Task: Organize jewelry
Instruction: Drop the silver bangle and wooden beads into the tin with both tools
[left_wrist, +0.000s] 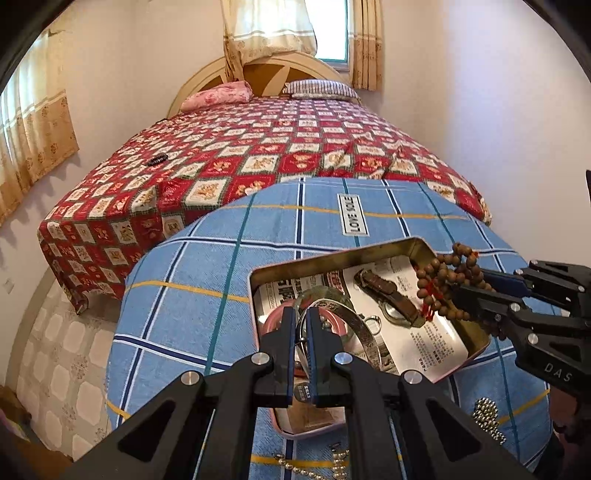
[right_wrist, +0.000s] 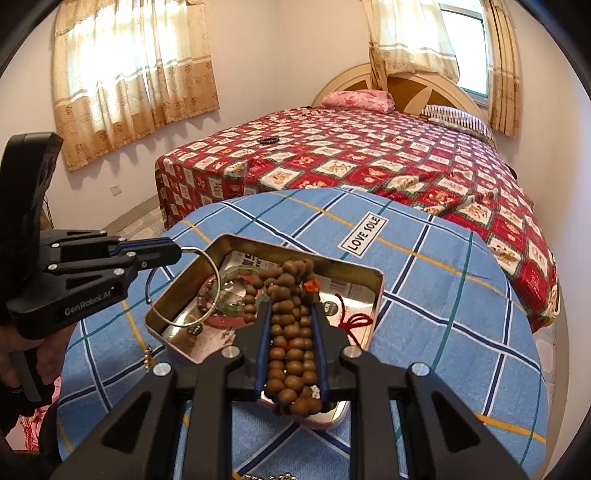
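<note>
With my left gripper (right_wrist: 179, 253) pinching the silver bangle (right_wrist: 184, 286) and my right gripper (right_wrist: 290, 325) clamping the wooden beads (right_wrist: 291, 332) above the tin (right_wrist: 376, 291), a dangling loop could snag its rim.

Open tin (left_wrist: 369, 254) sits on the round table (left_wrist: 207, 280), toward its near edge. In the tin: paper lining (left_wrist: 436, 343), a watch (left_wrist: 388, 299) near its middle, bangles (right_wrist: 236, 295) at its left end. Left gripper (left_wrist: 302, 321) over the tin's left end, clamped on a thin metal bangle (right_wrist: 207, 280) hanging into the tin. Right gripper (right_wrist: 291, 325) over the tin's right side, closed on a bunch of wooden beads (right_wrist: 291, 354). Loose bead strings (left_wrist: 487, 417) lie on the table at the near edge, outside the tin. Bed (left_wrist: 258, 155) stands behind the table, pillows (left_wrist: 218, 96) at its far end.
</note>
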